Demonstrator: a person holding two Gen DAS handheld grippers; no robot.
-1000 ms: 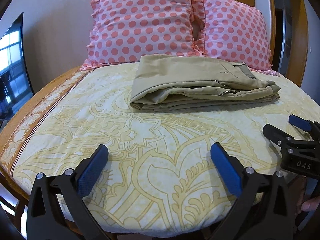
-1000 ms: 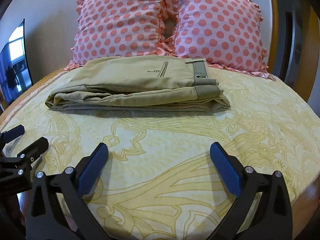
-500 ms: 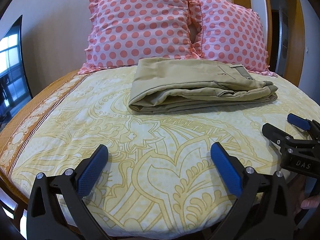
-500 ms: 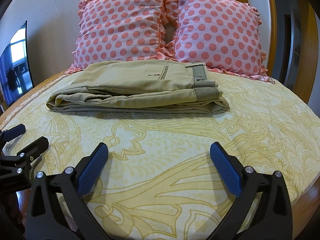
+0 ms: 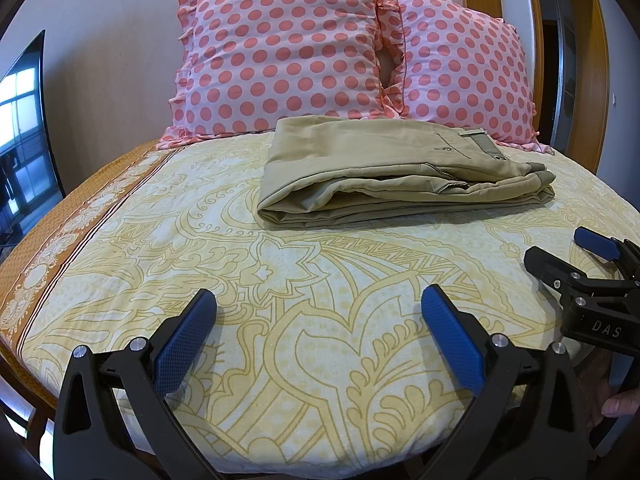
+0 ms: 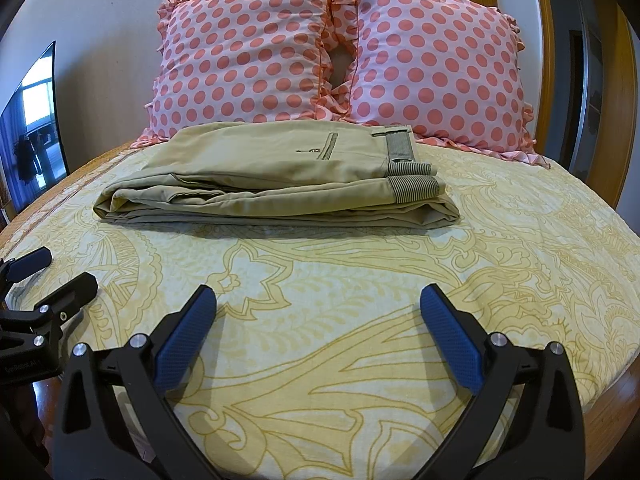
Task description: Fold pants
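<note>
Khaki pants lie folded in a flat stack on the bed, just in front of the pillows; they also show in the right wrist view, with the striped waistband at the right end. My left gripper is open and empty, low over the near part of the bed, well short of the pants. My right gripper is open and empty, also near the bed's front edge. The right gripper also shows at the right of the left wrist view, and the left gripper at the left of the right wrist view.
The bed has a yellow patterned sheet with an orange border on the left. Two pink polka-dot pillows lean against the wall behind the pants. A dark screen stands at the left. A wooden door frame is at the right.
Both grippers have tilted up and drawn back slightly, so the pants and pillows sit lower in view. The pants have not moved. Both grippers stay open.
</note>
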